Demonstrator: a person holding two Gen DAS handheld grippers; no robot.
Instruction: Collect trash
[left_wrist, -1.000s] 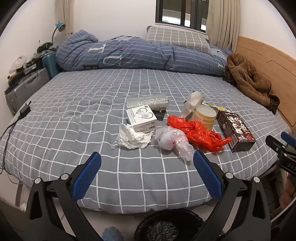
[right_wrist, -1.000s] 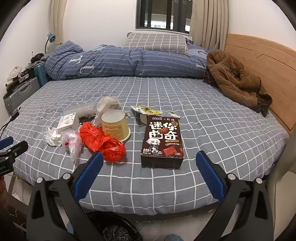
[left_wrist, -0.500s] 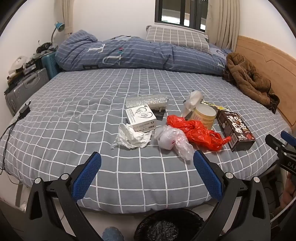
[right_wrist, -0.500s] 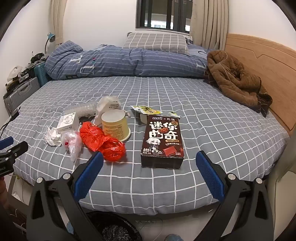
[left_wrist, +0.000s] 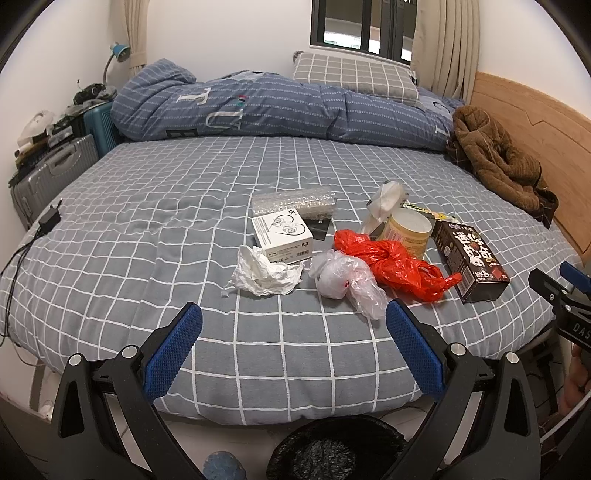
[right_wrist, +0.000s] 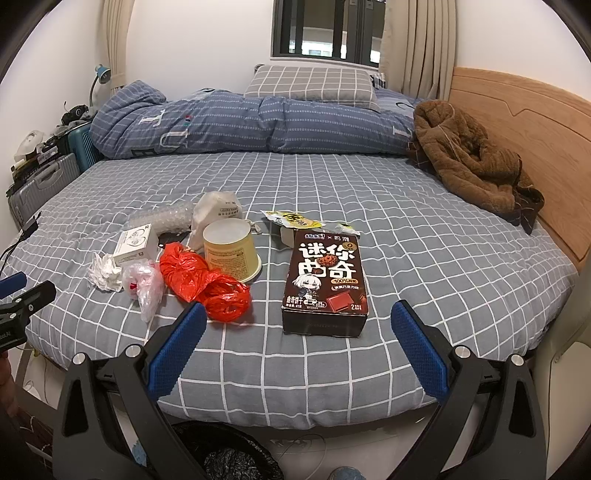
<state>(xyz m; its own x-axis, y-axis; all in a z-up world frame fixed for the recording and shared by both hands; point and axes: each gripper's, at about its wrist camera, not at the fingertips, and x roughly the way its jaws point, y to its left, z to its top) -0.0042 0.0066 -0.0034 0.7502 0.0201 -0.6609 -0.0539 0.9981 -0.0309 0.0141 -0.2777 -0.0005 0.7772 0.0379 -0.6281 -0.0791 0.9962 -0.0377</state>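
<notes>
- Trash cluster — crumpled tissue, clear bag, red bag, cookie box — sits near the bed front edge.
- Bin below that edge.
- Left gripper, right gripper: both spread apart, empty.
- Best: take nearest soft item first, pinch its bulk, drop straight down.

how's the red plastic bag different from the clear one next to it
The red plastic bag is opaque and bright orange-red; the clear plastic bag is see-through with something whitish inside. The red plastic bag looks larger and stretches toward the dark cookie box; the clear plastic bag lies nearer the crumpled white tissue. Both are crumpled and lie on the checked bedsheet, touching each other.
</notes>
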